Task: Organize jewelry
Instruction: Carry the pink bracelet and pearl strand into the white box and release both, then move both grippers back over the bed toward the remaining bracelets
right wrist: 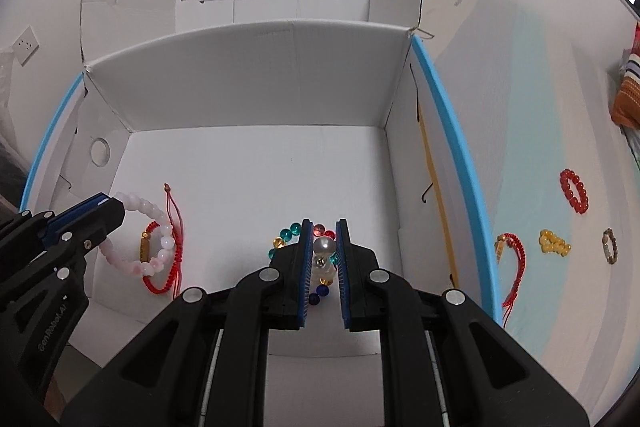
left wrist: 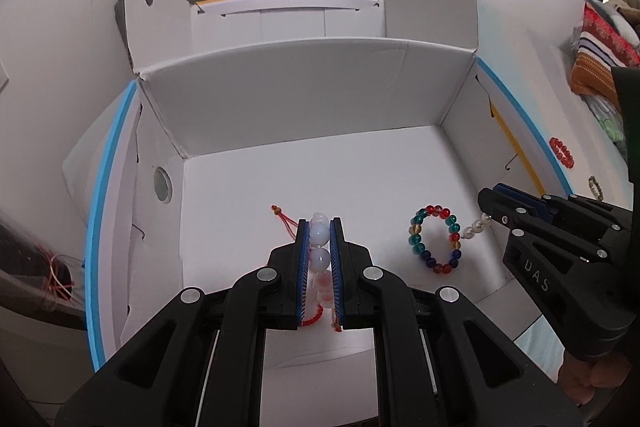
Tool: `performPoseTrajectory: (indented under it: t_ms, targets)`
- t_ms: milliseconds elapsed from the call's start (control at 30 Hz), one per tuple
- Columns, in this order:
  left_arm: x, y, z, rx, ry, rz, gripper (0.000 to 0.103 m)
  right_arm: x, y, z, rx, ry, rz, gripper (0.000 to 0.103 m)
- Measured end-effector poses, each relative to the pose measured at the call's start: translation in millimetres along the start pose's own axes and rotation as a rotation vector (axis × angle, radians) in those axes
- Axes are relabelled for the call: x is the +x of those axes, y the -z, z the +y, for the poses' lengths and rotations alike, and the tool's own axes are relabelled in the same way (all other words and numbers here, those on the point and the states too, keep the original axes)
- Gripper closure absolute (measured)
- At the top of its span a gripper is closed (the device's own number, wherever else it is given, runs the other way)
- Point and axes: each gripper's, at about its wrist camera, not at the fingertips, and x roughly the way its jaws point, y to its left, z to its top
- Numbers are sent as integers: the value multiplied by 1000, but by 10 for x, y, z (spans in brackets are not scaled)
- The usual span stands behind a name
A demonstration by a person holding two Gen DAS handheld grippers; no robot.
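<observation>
White cardboard walls frame everything: an open box (left wrist: 304, 99) sits on a pale surface, suitcases stacked behind it. Inside, the left gripper (left wrist: 320, 251) is pinching a pale pink-and-white bead bracelet (left wrist: 321, 247), which seems tangled with a red cord bracelet (right wrist: 170, 267) on the box floor. The right gripper (right wrist: 323, 247) is pressed onto a pearl strand (right wrist: 324, 246) just over the multicoloured bead bracelet (left wrist: 434, 241) lying on the floor. Outside the box to the right wait a red bead bracelet (right wrist: 575, 191), a yellow bead cluster (right wrist: 554, 242), a small dull ring of beads (right wrist: 609, 246) and another red cord (right wrist: 510, 267). The risk I see: smooth round beads could roll out of either pinch, and letting the pearls go here could snag them on the coloured loop
</observation>
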Motion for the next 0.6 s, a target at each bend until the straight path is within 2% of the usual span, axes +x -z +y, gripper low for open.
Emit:
performPoseTrajectory:
  t_ms: [133, 200, 267, 333, 400, 500, 533, 600]
  targets:
    - [13, 5, 13, -4, 2, 5, 92, 19, 3, 14, 2, -7, 4, 90]
    - [-3, 3, 11, -3, -2, -3, 91, -22, -6, 19, 7, -20, -7, 74]
    - [-33, 0, 1, 0, 1, -9, 90, -93, -13, 12, 12, -30, -27, 66]
    - [-80, -2, -4, -5, 1, -21, 77, -195, -31, -10, 23, -43, -56, 57]
    - [-140, -2, -12, -12, 1, -42, 58, -322, -33, -61, 39, -46, -97, 42]
    - [-231, 2, -69, -5, 0, -68, 48, -520, -49, -170, 69, -47, -153, 29]
    - [-257, -1, -91, -4, 1, -75, 45, -586, -52, -219, 80, -46, -169, 27]
    - [-323, -2, -143, -5, 1, -98, 24, -678, -56, -309, 91, -46, -185, 25]
